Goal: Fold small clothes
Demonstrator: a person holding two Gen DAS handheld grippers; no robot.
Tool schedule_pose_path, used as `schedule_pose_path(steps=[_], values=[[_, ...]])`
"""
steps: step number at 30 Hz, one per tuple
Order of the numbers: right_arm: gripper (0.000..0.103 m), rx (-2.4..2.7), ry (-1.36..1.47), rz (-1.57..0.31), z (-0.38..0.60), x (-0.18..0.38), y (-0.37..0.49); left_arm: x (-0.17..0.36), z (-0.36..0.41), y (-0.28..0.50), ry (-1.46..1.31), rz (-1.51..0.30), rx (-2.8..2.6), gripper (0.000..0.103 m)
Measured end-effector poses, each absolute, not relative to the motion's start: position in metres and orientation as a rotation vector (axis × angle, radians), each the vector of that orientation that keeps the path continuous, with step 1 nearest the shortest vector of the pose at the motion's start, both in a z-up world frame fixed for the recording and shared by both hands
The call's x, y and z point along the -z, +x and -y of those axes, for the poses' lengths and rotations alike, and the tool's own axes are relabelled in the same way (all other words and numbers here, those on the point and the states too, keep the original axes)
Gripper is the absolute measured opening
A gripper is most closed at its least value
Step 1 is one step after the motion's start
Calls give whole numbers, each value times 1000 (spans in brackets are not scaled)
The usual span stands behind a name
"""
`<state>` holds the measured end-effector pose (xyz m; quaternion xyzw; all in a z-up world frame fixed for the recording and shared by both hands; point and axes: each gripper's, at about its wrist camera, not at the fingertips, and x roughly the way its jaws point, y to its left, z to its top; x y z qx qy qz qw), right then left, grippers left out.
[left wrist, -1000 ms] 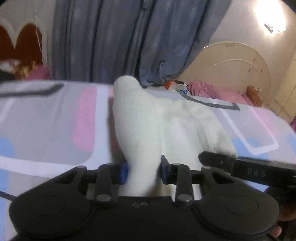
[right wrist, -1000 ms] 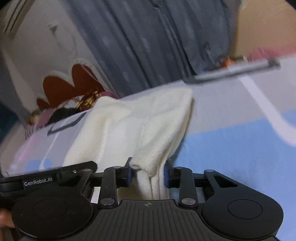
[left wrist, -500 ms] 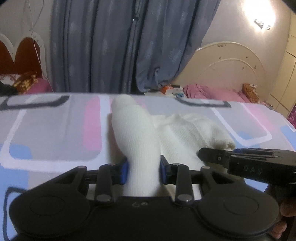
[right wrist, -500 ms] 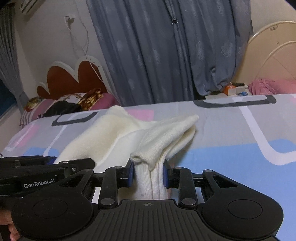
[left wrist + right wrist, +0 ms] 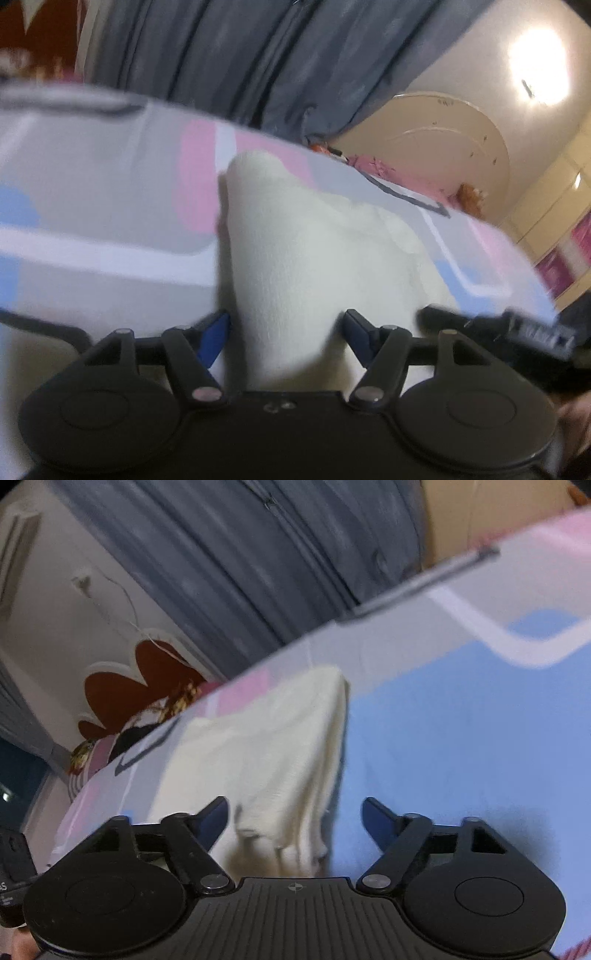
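Observation:
A small cream-white knit garment (image 5: 314, 258) lies folded on the patterned bedsheet (image 5: 92, 221). In the left wrist view my left gripper (image 5: 286, 321) has its jaws spread wide, with the cloth lying between the blue pads, not pinched. In the right wrist view the same garment (image 5: 273, 746) lies on the sheet (image 5: 461, 738), and my right gripper (image 5: 295, 808) is open, with the garment's near edge loose between the fingers. The right gripper's body (image 5: 517, 328) shows at the right of the left view.
Grey-blue curtains (image 5: 240, 55) hang behind the bed. A cream headboard (image 5: 443, 140) and pink bedding stand at the far right. A red scalloped headboard (image 5: 129, 690) and pillows lie at the left in the right view. Both views are motion-blurred and tilted.
Both grippers have opened and let go of the garment, which now lies flatter on the sheet. Both cameras have tilted and moved.

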<state>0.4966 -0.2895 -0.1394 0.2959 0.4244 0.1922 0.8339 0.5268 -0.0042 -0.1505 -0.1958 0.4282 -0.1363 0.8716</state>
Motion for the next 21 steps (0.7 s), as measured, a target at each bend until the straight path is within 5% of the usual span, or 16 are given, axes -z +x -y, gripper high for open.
schedule_pose_path(steps=[3,4,5,6,12,21], values=[[70,-444,561,-903,279,139,506,160,2,534,-476,-899,311,55],[59,-456,543,-917,271,137,509,161,3,536,-485,-902,321,44],[36,-483,556,-935,268,140,512,160,5,536,-476,-895,314,39],[32,-478,549,-932,264,138,513,156,8,536,-440,-886,311,37],[29,-426,220,-782,213,91,488,120,23,510,-184,-785,268,32],[29,-560,199,-717,112,60,472,79,-73,473,-118,-730,140,33]])
